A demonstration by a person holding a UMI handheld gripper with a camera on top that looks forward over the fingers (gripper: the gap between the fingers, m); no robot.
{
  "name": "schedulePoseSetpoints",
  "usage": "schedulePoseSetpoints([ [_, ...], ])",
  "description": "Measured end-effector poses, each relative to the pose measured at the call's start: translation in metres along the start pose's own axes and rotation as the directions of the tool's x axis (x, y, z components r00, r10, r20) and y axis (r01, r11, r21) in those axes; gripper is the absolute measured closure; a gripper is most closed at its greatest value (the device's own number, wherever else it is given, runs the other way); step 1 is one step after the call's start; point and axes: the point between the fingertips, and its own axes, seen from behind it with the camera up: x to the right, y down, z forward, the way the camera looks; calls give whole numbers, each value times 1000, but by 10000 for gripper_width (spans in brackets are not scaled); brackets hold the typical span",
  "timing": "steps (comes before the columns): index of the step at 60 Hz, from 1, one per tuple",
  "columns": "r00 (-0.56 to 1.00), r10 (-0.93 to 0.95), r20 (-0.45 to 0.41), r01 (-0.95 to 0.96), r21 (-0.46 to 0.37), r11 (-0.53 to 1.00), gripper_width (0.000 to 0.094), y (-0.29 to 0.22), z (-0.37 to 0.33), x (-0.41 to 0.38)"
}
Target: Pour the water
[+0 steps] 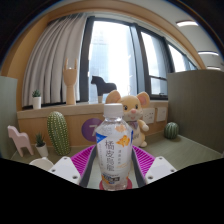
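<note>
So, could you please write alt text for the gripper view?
A water bottle with a white cap stands between the tool's pink-padded fingers. Behind it sit a plush mouse, a cactus and a bright window.

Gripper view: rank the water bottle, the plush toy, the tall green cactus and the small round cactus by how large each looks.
1. Water bottle, held between the tongs; nearness to the camera inflates it.
2. Plush toy and tall green cactus: too alike to rank.
3. Small round cactus.
</note>
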Motion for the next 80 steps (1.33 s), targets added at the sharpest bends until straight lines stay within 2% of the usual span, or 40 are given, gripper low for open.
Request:
schedulePoseSetpoints([
  [3,1000,0,20,0,-31,1000,173,8,-5,-4],
  [11,1000,-4,12,5,-62,998,129,24,-34,0],
  [26,999,14,40,-10,-114,993,123,48,-133,-26],
  [39,991,-35,127,51,-125,991,125,39,-222,-71],
  [51,977,-64,202,83,-86,993,119,11,-286,-108],
  [80,960,-94,265,107,-35,994,115,-11,-354,-143],
])
